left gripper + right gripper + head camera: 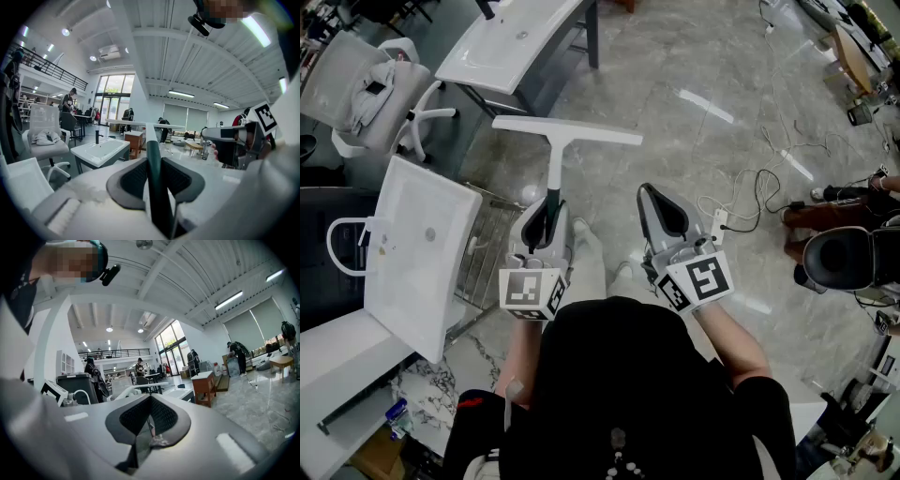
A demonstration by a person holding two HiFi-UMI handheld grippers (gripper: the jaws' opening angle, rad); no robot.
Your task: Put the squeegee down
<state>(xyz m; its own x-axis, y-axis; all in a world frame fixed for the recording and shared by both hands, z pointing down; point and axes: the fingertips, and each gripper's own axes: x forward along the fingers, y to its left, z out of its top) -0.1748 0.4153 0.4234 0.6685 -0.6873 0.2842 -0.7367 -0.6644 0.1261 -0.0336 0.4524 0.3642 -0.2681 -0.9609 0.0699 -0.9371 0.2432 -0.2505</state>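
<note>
The person's dark-clothed torso point(623, 375) is nearest, filling the head view's 6 o'clock edge, with both forearms reaching up from it toward the centre.

A grey marble floor point(694, 56) spreads across the rest of the scene. At 9 o'clock a large white basin point(417, 248) lies tilted on a wire rack point(492, 248). A second white washbasin point(511, 42) stands on dark legs at 11 o'clock. A white office chair point(356, 94) with a pale cloth on its seat sits at 10 o'clock.

The squeegee point(555, 155) is off the floor, just toward 12 o'clock of centre. Its long white blade bar lies crosswise at the far end. Its handle runs back toward 6 o'clock into the left gripper point(546, 214).

That claw is clenched on the handle. In the left gripper view the dark green grip stands upright between the two black pads, which press on it from both sides, and the pale bar shows beyond them.

The right gripper point(658, 202) is just toward 3 o'clock of the left one and apart from the squeegee. In the right gripper view its jaws are brought together at the tips with nothing between them.

Thin white cables point(750, 202) trail loosely over the floor at 3 o'clock.
</note>
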